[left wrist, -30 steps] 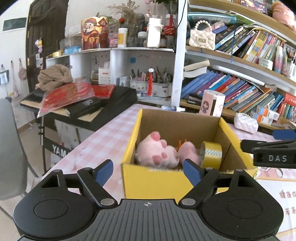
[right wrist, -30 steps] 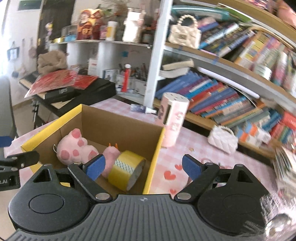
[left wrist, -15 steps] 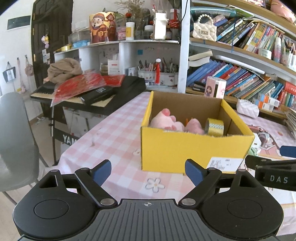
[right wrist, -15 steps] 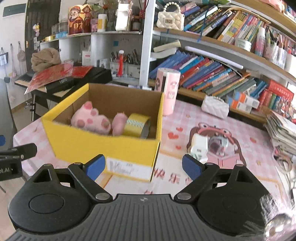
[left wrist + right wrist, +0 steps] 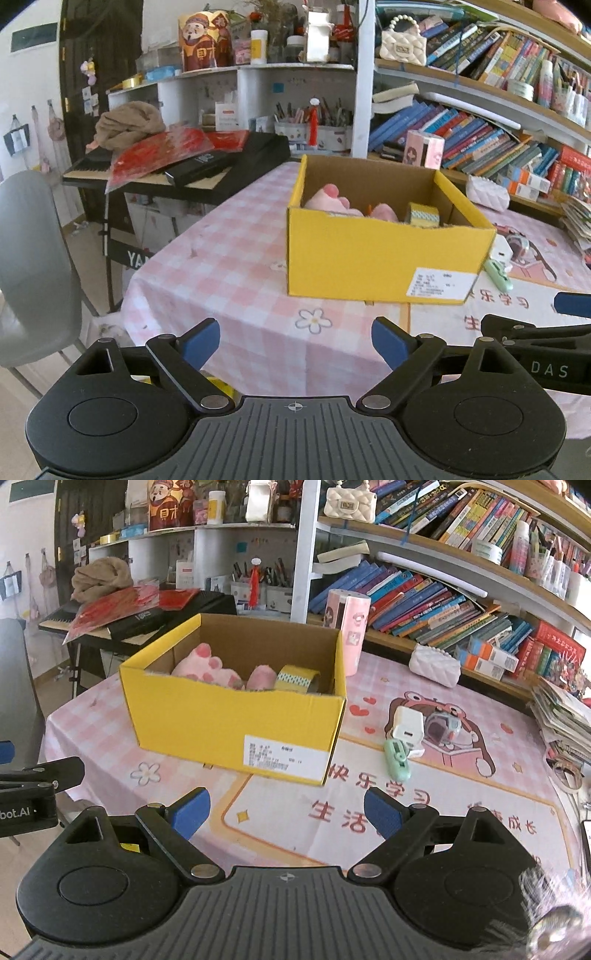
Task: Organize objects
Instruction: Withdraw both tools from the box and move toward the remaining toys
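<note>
A yellow cardboard box (image 5: pixel 369 254) (image 5: pixel 229 723) stands on the pink checked table. Inside it lie a pink plush paw toy (image 5: pixel 207 666) (image 5: pixel 328 201) and a yellow tape roll (image 5: pixel 297 677) (image 5: pixel 423 216). To its right on the mat lie a white charger (image 5: pixel 406 725), a green device (image 5: pixel 397 762) and a clear tape dispenser (image 5: pixel 445 727). My left gripper (image 5: pixel 295 338) is open and empty, well in front of the box. My right gripper (image 5: pixel 286 812) is open and empty, also short of the box.
A pink cylinder (image 5: pixel 349 631) stands behind the box. A white quilted pouch (image 5: pixel 436 664) lies near the bookshelf (image 5: pixel 443 590). A paper stack (image 5: pixel 565 720) sits at the right edge. A keyboard (image 5: pixel 177 166) and a grey chair (image 5: pixel 33 266) are on the left.
Both grippers have pulled back from above the box to well in front of it, staying open and empty. The box contents have not moved.
</note>
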`<state>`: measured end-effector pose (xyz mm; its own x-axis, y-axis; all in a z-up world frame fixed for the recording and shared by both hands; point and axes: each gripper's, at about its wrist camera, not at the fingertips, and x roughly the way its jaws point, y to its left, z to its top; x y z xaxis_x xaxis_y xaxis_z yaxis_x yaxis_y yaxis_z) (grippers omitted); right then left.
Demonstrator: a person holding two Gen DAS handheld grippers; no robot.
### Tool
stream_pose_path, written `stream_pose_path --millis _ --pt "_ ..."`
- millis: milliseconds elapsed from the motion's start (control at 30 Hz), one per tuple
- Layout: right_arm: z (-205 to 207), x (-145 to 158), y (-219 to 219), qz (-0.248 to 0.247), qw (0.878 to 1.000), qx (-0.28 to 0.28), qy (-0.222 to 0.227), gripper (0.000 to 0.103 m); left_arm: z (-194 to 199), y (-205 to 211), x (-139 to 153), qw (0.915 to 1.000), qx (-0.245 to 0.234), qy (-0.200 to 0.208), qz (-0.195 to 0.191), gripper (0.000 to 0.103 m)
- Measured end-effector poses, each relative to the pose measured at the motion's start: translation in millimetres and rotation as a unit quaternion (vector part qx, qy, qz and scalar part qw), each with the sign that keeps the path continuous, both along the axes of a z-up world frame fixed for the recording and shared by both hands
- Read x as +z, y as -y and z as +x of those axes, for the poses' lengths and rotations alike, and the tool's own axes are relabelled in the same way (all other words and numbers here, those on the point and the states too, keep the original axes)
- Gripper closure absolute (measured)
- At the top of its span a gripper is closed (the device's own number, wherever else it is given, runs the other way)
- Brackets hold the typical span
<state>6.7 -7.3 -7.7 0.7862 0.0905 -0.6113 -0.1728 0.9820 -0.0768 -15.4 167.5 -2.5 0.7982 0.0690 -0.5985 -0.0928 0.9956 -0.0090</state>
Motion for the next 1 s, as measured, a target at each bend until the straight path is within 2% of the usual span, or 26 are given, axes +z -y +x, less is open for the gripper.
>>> stream_pose_path --millis 567,1000 --pt "-37.8 -10.7 42.7 0.009 0.997 -0.075 -0.015 0.011 -12.9 46.3 -10.2 0.9955 -0.091 -0.024 0.006 0.01" --pt "-57.4 -11.5 93.0 0.011 0.987 -0.162 -0.017 0.01 -0.1 100.9 -9.5 0.9832 -0.181 -0.021 0.013 0.01"
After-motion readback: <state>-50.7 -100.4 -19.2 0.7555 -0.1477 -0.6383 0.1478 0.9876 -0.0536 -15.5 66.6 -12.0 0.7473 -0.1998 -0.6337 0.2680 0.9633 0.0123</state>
